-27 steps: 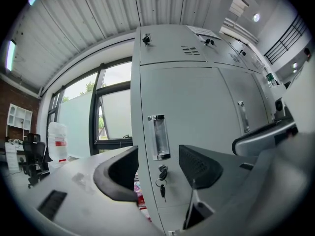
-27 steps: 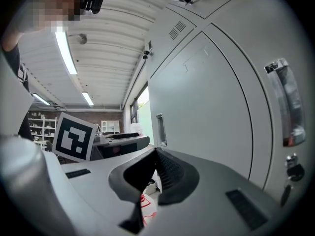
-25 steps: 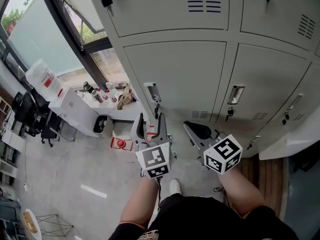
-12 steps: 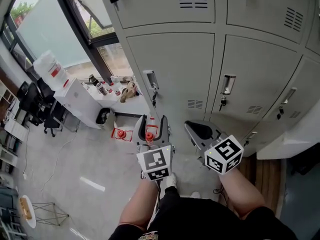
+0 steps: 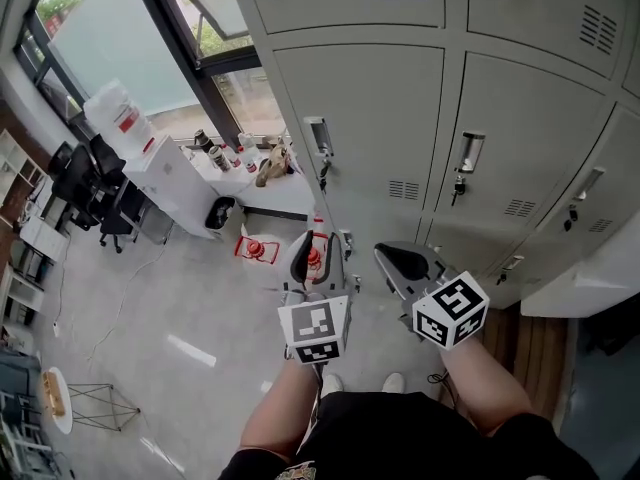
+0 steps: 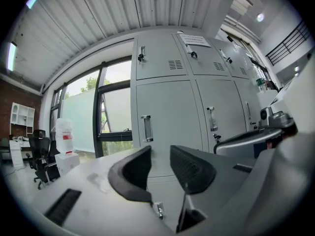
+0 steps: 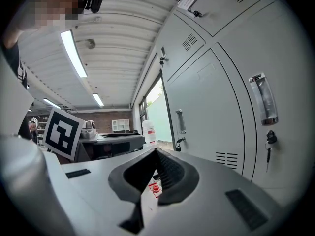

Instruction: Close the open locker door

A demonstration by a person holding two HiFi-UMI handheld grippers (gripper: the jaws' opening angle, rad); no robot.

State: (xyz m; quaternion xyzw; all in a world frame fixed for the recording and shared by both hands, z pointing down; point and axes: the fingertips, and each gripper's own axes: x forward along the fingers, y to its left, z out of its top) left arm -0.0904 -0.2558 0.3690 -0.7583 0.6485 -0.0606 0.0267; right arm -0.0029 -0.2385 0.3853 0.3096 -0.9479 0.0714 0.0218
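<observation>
A bank of grey lockers (image 5: 400, 88) fills the head view, and every door I can see lies flush. The nearest door (image 6: 167, 117) has an upright handle (image 6: 145, 128). My left gripper (image 5: 317, 253) points at that door from a short way off. Its jaws (image 6: 160, 154) are closing with nothing between them and a narrow gap left. My right gripper (image 5: 388, 252) hangs beside it, jaws (image 7: 156, 155) together and empty. A pale slab (image 5: 590, 278) juts out at the far right. I cannot tell whether that slab is a door.
A window wall (image 5: 110, 28) runs along the left. Below it stand a white cabinet (image 5: 175, 183) with bottles and a water jug (image 5: 120, 118). A red object (image 5: 258, 250) lies on the floor. Office chairs (image 5: 95, 193) are further left. A strip of wooden flooring (image 5: 535, 353) shows at the right.
The left gripper's jaws have drawn closer together. Both grippers sit a little lower and further from the lockers, and the view has shifted towards the window.
</observation>
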